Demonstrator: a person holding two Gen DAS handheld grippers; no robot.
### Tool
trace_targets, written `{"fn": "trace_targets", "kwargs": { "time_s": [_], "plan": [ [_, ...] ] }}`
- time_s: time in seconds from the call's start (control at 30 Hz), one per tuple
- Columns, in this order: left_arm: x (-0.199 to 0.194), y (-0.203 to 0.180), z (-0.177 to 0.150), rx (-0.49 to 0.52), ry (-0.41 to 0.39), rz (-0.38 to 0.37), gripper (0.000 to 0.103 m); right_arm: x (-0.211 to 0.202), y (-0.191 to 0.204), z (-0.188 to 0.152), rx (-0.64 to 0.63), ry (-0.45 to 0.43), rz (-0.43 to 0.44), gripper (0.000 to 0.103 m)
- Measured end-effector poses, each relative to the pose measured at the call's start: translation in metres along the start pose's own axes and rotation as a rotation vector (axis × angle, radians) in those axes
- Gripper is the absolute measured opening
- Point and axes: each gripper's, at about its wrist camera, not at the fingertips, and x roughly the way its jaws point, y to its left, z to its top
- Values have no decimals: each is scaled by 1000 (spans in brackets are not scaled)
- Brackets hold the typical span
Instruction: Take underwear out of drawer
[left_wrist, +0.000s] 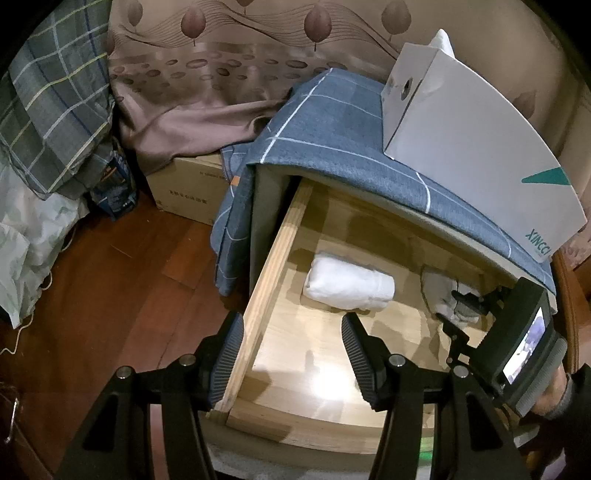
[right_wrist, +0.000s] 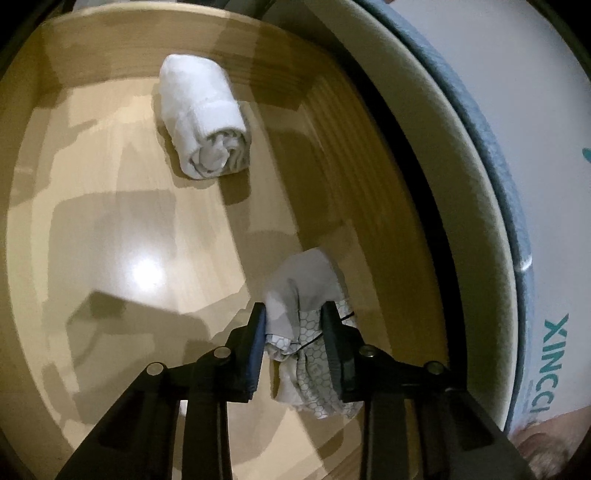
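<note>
— Wooden drawer (left_wrist: 273, 258) stands pulled out of a nightstand draped in a blue-grey checked cloth (left_wrist: 332, 122). How much of it shows?

— Its left wall and pale floor; the right side is cut off behind the right gripper's body. A white carton (left_wrist: 480, 147) printed XINCCI sits on top, its far end out of frame.

— And beyond the nightstand?

— A cardboard box (left_wrist: 184, 188) half buried under a brownish curtain (left_wrist: 207, 74), and plaid bedding (left_wrist: 55, 92) at the left edge. The print on the box is too small to read.

— What lies inside the drawer?

— A rolled white towel (right_wrist: 205, 118) toward the back, well apart from the grey underwear (right_wrist: 306, 332) near the cabinet side.

— Who holds the underwear?

— The right gripper (right_wrist: 295, 332); its pads are clamped on the crumpled cloth, honeycomb print bunched between them. Whether it is clear of the drawer floor, I cannot tell.

— The other one?

— The left gripper (left_wrist: 291, 350) hangs over the drawer's front left corner, jaws apart, one finger outside the wall, one inside, gripping nothing.
</note>
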Motion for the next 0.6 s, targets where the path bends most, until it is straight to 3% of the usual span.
{"fn": "trace_targets", "kwargs": {
  "time_s": [0.6],
  "plan": [
    [-3, 2, -1, -19, -8, -24, 57, -15, -20, 3, 213, 135, 245, 23]
  ]
}}
